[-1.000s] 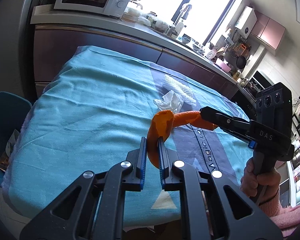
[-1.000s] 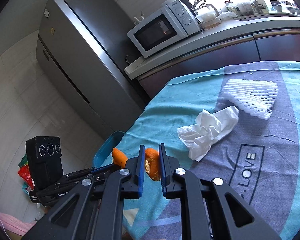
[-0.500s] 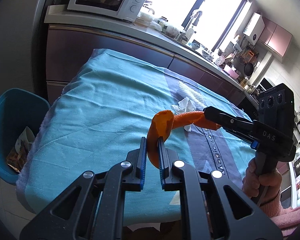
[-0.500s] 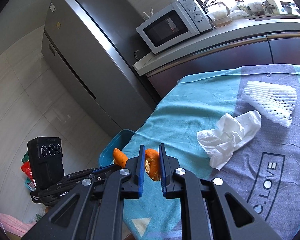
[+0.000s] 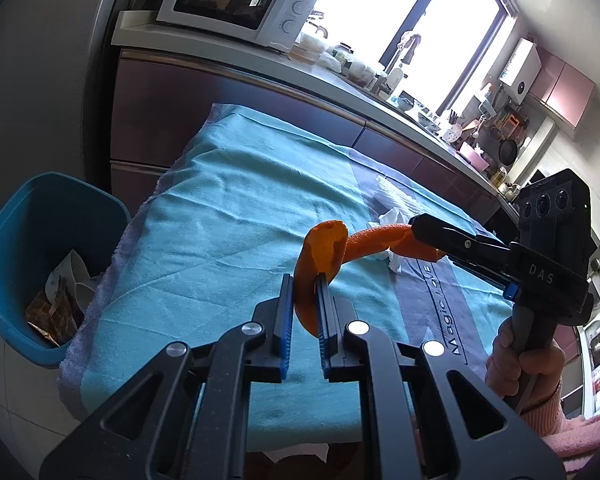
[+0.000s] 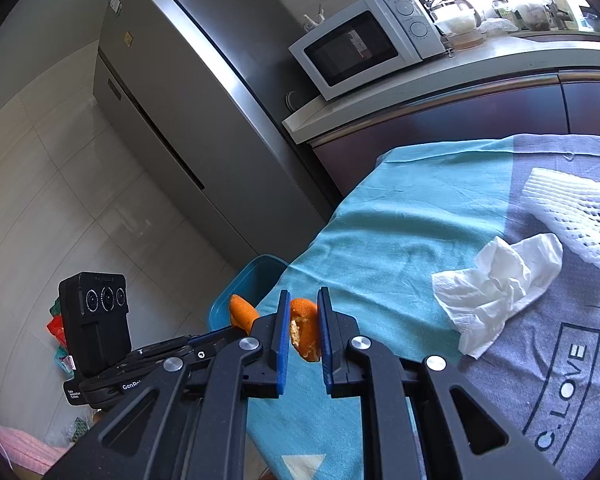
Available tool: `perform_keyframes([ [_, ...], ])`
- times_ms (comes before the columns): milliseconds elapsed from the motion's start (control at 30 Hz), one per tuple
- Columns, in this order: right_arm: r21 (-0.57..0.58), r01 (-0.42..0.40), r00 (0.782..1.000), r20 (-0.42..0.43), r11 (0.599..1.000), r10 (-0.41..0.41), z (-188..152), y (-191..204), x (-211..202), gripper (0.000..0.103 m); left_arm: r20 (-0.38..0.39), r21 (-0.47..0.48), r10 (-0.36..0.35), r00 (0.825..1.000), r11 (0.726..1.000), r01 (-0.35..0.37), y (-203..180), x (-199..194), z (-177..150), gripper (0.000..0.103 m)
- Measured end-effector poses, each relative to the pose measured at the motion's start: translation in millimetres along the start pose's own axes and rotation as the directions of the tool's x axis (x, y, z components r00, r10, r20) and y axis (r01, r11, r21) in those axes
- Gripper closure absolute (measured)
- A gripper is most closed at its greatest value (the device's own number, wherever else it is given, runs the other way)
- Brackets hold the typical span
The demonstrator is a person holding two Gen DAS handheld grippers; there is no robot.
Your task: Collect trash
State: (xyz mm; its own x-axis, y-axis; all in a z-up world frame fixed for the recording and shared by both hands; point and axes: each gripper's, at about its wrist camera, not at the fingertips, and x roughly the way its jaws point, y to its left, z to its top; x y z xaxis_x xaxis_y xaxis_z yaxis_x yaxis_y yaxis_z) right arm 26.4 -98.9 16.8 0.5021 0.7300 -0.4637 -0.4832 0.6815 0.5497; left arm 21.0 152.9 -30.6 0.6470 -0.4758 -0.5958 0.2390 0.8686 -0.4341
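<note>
Both grippers have carried the peel (image 5: 364,240) toward the table's left edge; the bin (image 5: 40,248) now shows far more fully beyond it. Left gripper (image 5: 305,300) clamps one end, right gripper (image 6: 304,320) the other (peel hangs in air, clear of the cloth (image 5: 228,216)). Drop looks close. Tissue (image 6: 500,296) and foam net (image 6: 572,216) remain mid-table.

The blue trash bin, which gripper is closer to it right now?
Left. The left gripper holds the orange peel end nearer the blue trash bin; the right gripper holds the end farther over the table.
</note>
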Motion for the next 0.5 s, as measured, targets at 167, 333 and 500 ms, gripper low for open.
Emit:
perform_keyframes([
  [167, -0.009, -0.015, 1.000, -0.007, 1.000, 0.015, 3, 6, 8, 0.096, 0.010, -0.004, 0.012, 1.000, 1.000, -0.012, 5, -6, 1, 0.092],
  [333, -0.012, 0.013, 1.000, -0.012, 1.000, -0.013, 1, 6, 16, 0.101, 0.015, -0.016, 0.017, 1.000, 1.000, -0.017, 8, -10, -1, 0.092],
  [500, 0.002, 0.066, 0.997, -0.038, 0.998, -0.065, -7, -4, 12, 0.089, 0.010, -0.027, 0.019, 1.000, 0.999, -0.019, 14, -9, -3, 0.092],
])
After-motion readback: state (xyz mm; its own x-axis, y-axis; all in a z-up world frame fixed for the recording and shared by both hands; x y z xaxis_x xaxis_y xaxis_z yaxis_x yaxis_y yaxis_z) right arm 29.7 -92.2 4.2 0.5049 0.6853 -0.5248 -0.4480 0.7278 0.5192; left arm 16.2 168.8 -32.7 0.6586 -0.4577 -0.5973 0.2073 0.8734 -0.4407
